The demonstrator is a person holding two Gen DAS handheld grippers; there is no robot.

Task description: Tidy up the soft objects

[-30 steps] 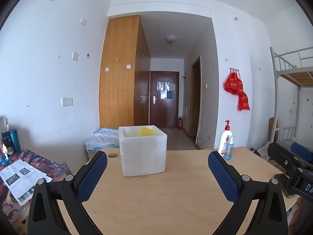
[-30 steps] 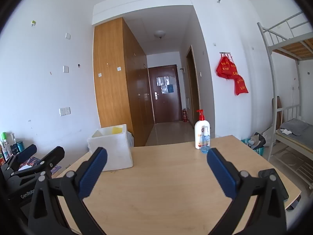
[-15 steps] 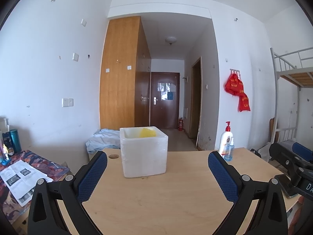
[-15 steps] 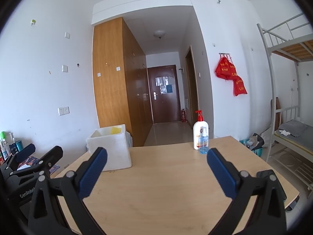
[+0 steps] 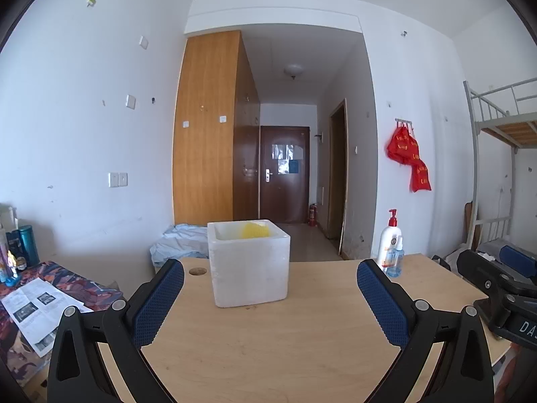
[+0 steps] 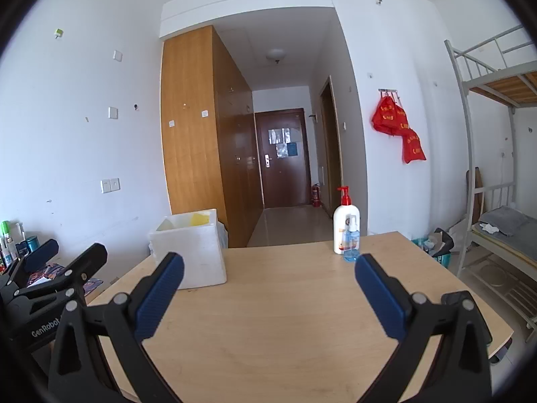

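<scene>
A white foam box [image 5: 248, 268] stands on the wooden table [image 5: 268, 342], with a yellow soft object [image 5: 256, 230] showing inside it. My left gripper [image 5: 269, 265] is open and empty, held back from the box and facing it. My right gripper [image 6: 269, 259] is also open and empty over the table [image 6: 285, 319], with the box [image 6: 194, 252] and the yellow object [image 6: 199, 218] ahead to its left. Each wrist view shows the other gripper: the right gripper [image 5: 493, 262] at the right edge, the left gripper [image 6: 70, 250] at the left edge.
A white pump bottle [image 6: 345, 225] and a small blue spray bottle [image 6: 351, 241] stand at the table's far right. Left of the table lie a newspaper [image 5: 37, 309] and several bottles [image 5: 25, 245]. A bunk bed [image 6: 496, 228] stands to the right.
Both views have drifted only slightly; the box sits a little lower in the left wrist view. Both grippers stay open and nothing was picked up.
</scene>
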